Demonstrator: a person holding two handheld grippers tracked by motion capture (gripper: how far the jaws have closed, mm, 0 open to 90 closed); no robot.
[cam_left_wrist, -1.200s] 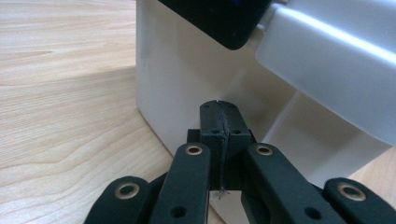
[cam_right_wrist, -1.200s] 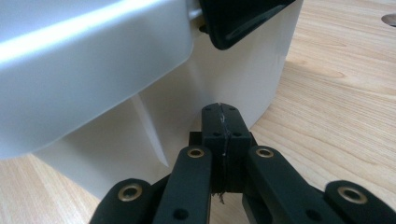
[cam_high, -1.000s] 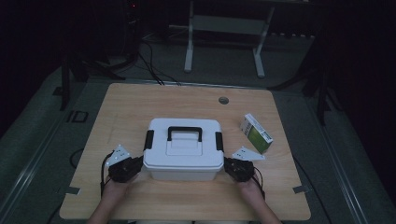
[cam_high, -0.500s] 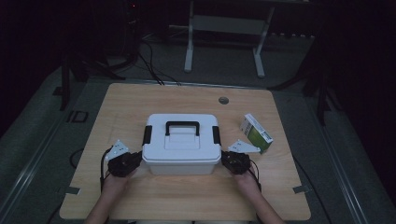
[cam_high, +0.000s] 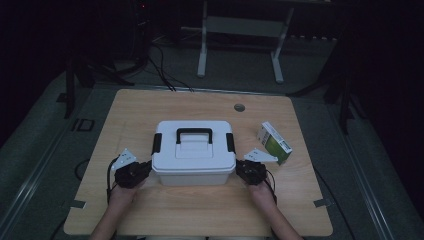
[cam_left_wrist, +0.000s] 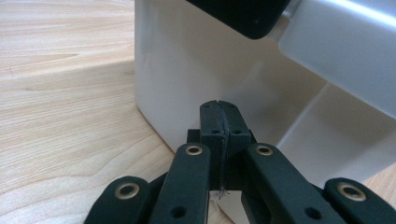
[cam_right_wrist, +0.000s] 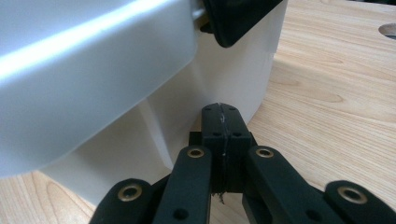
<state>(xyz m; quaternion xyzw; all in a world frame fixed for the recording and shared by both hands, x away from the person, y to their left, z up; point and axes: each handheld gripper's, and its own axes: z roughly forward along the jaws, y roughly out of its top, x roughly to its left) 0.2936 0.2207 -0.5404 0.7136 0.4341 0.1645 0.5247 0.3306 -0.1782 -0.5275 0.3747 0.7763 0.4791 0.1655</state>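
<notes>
Where seen high, green carton (cam_high: 274, 142) beside white box (cam_high: 193, 165).

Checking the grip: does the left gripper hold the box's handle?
No, the left gripper is shut and empty against the box side wall, below the lid.

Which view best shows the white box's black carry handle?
The high view: the black carry handle lies in full on the lid of the white box. The left and right gripper views, close at the box's ends, show its walls and a black side latch, not the handle.
</notes>
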